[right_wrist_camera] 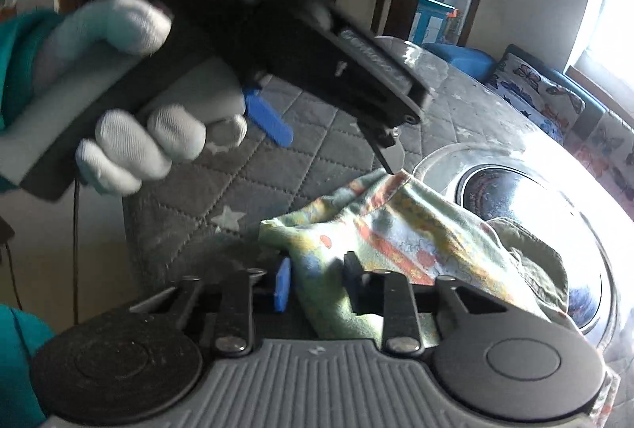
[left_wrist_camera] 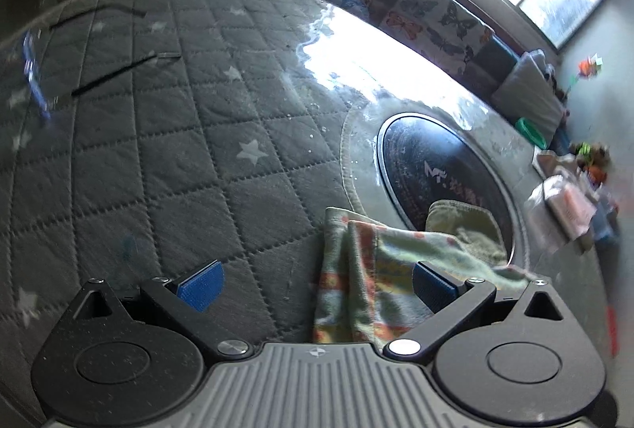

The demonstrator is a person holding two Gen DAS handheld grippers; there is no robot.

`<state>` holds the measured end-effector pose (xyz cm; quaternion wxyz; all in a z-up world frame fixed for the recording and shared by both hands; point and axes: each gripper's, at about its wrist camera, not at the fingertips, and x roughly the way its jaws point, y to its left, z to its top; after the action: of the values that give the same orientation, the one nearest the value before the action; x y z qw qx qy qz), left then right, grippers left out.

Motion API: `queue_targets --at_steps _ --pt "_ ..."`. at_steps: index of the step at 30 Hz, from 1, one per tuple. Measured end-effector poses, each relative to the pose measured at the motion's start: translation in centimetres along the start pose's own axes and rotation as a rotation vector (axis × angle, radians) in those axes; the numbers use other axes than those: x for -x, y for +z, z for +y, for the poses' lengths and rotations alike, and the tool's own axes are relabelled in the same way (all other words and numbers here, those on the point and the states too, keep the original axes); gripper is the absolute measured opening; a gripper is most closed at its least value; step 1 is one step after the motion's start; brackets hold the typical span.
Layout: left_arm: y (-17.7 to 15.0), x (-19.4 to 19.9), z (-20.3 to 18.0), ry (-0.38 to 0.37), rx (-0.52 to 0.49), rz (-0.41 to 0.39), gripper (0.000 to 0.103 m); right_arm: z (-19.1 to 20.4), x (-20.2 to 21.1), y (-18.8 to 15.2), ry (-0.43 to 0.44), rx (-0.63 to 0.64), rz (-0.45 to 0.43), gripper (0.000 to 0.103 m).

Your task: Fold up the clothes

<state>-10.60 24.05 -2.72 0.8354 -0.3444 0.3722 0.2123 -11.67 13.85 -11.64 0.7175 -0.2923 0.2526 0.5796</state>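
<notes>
A green cloth with orange and yellow print lies crumpled on the grey quilted star table cover, partly over a round black plate. My left gripper is open wide, its right pad resting over the cloth and its left pad over bare cover. In the right wrist view the same cloth bunches up between the narrow jaws of my right gripper, which is shut on its near edge. A gloved hand holds the left gripper above the cloth's far corner.
The round black plate is set into the table at right, under glare. Butterfly-print cushions line the bench behind. Boxes and small clutter sit at the right edge. Two thin black strips lie far left on the cover.
</notes>
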Motion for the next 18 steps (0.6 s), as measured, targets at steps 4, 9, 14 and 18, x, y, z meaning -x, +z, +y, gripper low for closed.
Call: queue_targets --at_steps 4,9,14,18 --pt "0.2 -0.2 0.5 -0.032 0.079 0.026 0.103 -1.6 1.3 0.2 0.022 -0.085 -0.044 0.016" --pt "0.1 -0.9 0.5 -0.082 0.16 0.075 0.103 -3.6 2.7 0.1 0.033 -0.174 -0.093 0.013" --pt "0.1 -1.4 0.3 -0.152 0.237 0.127 0.102 -4.5 3.8 -0.2 0.037 -0.212 -0.132 0.013" --pt "0.0 -2.2 -0.4 -0.212 0.241 0.164 0.091 -4.9 4.3 -0.4 0.05 -0.227 -0.151 0.013"
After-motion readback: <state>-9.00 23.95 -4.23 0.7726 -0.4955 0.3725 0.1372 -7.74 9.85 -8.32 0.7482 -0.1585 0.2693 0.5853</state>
